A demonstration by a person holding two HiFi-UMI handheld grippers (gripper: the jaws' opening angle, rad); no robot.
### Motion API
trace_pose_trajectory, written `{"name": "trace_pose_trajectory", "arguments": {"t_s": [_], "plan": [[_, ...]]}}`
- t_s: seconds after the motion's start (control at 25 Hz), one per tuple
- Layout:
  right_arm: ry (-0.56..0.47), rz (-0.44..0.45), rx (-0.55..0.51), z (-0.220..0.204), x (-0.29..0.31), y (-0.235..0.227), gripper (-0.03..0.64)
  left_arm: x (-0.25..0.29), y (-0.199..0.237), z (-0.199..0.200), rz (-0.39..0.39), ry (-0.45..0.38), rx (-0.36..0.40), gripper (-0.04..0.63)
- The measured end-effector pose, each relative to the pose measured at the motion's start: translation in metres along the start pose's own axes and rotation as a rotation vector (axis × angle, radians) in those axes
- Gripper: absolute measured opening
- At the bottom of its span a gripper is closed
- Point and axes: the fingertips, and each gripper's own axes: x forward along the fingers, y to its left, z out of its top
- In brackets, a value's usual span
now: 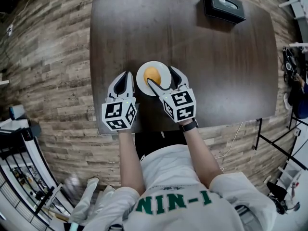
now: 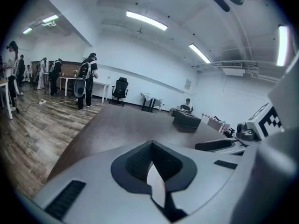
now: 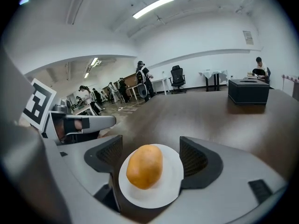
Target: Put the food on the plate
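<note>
An orange, egg-shaped piece of food (image 1: 152, 74) lies on a small white plate (image 1: 142, 84) near the front edge of the dark table. In the right gripper view the food (image 3: 145, 166) rests on the plate (image 3: 174, 183) between the two pads (image 3: 193, 157), which stand well apart from it. My right gripper (image 1: 161, 77) is open and straddles the plate. Just left of the plate, my left gripper (image 1: 126, 75) is shut with nothing in it; in its own view the left gripper (image 2: 152, 146) has its pads meeting at the tips.
A dark tissue box (image 1: 224, 6) sits at the far right of the brown table (image 1: 216, 71) and also shows as the tissue box (image 2: 187, 120) in the left gripper view. Wood-plank floor surrounds the table. People, desks and office chairs stand far off.
</note>
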Motion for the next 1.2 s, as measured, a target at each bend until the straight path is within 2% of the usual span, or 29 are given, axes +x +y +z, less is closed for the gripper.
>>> {"name": "trace_pose_trajectory", "arguments": {"t_s": [0.52, 0.88, 0.96, 1.2], "plan": [[-0.062, -0.051, -0.007, 0.031, -0.037, -0.009, 0.318, -0.024, -0.013, 0.037, -0.005, -0.047, 0.058, 0.014], [-0.132, -0.113, -0.015, 0.062, -0.075, -0.023, 0.274, -0.038, -0.04, 0.072, -0.043, -0.079, 0.117, 0.014], [-0.156, -0.122, -0.002, 0.07, -0.087, -0.026, 0.248, -0.043, -0.049, 0.081, -0.049, -0.09, 0.13, 0.014], [-0.256, -0.148, -0.021, 0.112, -0.118, -0.028, 0.225, -0.058, -0.072, 0.118, -0.068, -0.149, 0.179, 0.014]]}}
